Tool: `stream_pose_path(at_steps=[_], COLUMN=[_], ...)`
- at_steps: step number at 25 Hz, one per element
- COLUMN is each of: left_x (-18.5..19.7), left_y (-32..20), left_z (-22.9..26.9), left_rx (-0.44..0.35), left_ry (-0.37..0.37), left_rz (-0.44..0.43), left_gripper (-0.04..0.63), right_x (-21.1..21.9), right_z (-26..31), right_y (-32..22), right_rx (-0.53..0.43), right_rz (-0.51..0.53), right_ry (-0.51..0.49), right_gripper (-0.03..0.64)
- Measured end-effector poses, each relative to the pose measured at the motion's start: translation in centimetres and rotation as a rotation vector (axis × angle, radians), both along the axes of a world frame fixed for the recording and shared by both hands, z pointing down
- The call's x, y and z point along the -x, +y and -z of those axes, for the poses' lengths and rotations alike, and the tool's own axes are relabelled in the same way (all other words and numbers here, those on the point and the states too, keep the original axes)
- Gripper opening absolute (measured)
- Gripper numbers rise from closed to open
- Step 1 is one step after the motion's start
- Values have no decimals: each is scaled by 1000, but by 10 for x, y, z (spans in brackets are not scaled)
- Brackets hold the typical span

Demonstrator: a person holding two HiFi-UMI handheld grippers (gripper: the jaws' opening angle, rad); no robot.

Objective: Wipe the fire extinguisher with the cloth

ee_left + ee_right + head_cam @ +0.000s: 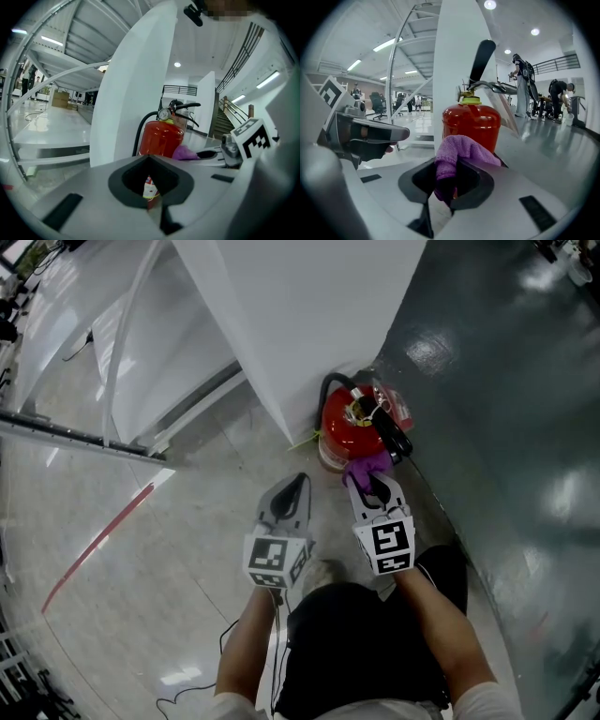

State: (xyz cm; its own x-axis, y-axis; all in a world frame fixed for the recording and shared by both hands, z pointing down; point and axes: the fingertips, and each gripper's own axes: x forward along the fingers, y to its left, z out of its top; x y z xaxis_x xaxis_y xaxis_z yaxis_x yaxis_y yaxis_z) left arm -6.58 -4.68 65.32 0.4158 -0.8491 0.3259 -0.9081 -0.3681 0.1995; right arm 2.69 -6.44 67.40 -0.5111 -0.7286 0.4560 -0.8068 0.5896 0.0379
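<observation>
A red fire extinguisher [352, 432] with a black hose and lever stands on the floor against the corner of a white pillar [300, 324]. My right gripper [372, 486] is shut on a purple cloth [366, 468], which it holds against the near side of the red tank [471, 124]. The cloth [457, 152] bunches out of the jaws. My left gripper [292, 491] hovers shut and empty a little to the left, short of the extinguisher [161, 136]. In the left gripper view the cloth [185, 153] and the right gripper [220, 157] show at right.
The white pillar rises directly behind the extinguisher. Dark glossy floor [506, 427] lies to the right, pale tiled floor [169, 549] with a red line to the left. White slanted frames [122, 343] stand at the far left. People stand in the distance [520, 79].
</observation>
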Motion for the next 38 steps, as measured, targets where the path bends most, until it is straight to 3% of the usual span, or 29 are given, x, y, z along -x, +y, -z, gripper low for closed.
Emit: stream_pose_path(at_steps=[14, 38], left_x=[-9, -20], left_y=[3, -5], left_z=[-12, -33], left_rx=[-1, 12], left_ry=[35, 74], left_rz=[-60, -115], left_gripper=[5, 5], right_x=[10, 21], right_z=[-48, -178], right_y=[1, -1], right_rx=[-17, 134], right_rz=[-14, -108], right_ry=[-29, -34], right_gripper=[75, 75])
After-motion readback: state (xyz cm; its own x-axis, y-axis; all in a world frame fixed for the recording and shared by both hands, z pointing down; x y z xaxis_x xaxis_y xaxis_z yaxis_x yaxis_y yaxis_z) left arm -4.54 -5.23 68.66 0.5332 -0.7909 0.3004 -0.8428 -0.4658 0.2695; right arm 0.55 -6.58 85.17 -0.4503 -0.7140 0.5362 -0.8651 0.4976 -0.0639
